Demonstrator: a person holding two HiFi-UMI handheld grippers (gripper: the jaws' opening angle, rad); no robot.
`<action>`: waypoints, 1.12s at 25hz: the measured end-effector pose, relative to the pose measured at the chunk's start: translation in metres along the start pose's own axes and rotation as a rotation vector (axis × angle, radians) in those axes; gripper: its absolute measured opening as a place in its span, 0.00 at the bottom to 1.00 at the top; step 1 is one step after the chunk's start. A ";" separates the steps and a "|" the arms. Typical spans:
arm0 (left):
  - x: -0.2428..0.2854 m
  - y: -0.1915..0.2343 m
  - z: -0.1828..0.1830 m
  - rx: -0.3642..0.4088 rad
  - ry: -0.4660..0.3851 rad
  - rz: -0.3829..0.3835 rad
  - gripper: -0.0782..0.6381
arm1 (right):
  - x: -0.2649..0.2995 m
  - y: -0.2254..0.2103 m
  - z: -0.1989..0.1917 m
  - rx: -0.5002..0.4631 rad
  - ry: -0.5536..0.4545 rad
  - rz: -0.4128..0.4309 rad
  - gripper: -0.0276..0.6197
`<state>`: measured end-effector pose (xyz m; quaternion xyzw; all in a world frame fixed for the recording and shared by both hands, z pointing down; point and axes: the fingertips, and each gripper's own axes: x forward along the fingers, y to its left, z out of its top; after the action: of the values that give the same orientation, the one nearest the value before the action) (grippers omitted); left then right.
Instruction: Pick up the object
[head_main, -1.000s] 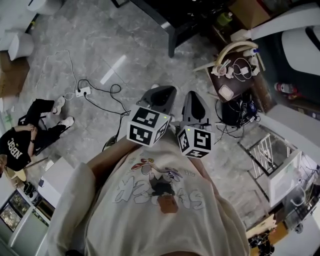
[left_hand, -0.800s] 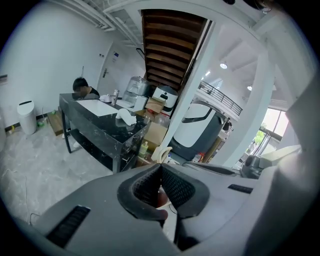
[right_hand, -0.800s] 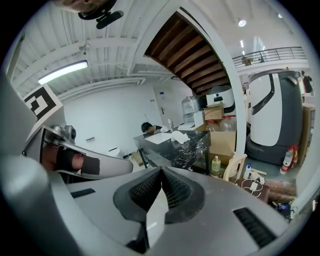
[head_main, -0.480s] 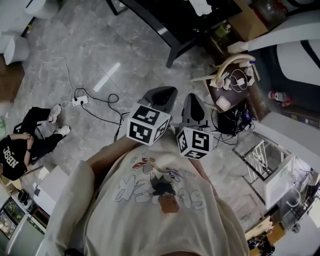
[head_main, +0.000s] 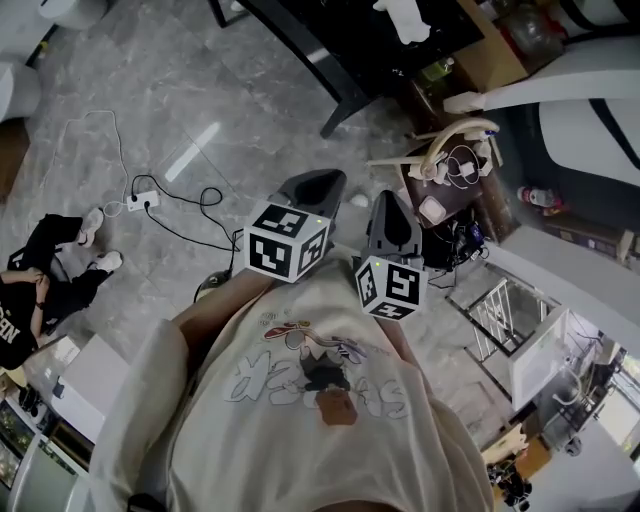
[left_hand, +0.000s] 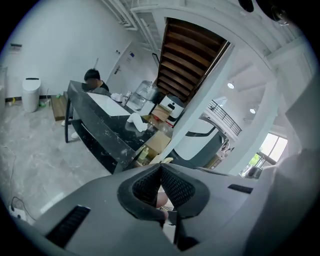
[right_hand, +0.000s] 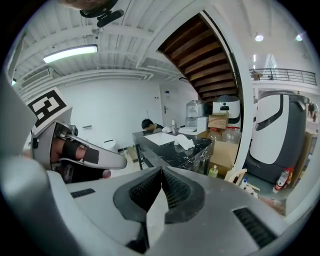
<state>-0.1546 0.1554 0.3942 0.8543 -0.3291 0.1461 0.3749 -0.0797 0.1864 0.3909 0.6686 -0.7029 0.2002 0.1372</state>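
I hold both grippers side by side in front of my chest, above the grey marble floor. The left gripper is shut, with nothing between its ribbed pads. The right gripper is also shut and empty. Ahead stands a long black table. A white crumpled thing lies on it, well beyond both grippers. The left gripper's marker cube shows at the left of the right gripper view.
A power strip with black cables lies on the floor at left, near a seated person. A small brown stand with cables and cardboard boxes are at the table's right end. Another person sits at the table's far end.
The black table and the brown stand have come nearer and lower in the head view; the seated person has slid toward the left edge. Both grippers stay together and shut.
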 end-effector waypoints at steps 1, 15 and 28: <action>0.001 0.000 -0.001 -0.007 0.000 -0.004 0.13 | 0.001 -0.001 -0.002 0.001 0.009 -0.002 0.07; 0.043 0.010 0.019 0.038 0.062 0.005 0.13 | 0.044 -0.022 0.007 0.055 0.011 0.010 0.07; 0.091 0.021 0.046 0.060 0.091 0.024 0.13 | 0.089 -0.055 0.022 0.097 0.020 0.009 0.07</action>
<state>-0.1013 0.0698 0.4190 0.8537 -0.3172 0.1991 0.3618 -0.0293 0.0961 0.4181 0.6691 -0.6941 0.2413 0.1108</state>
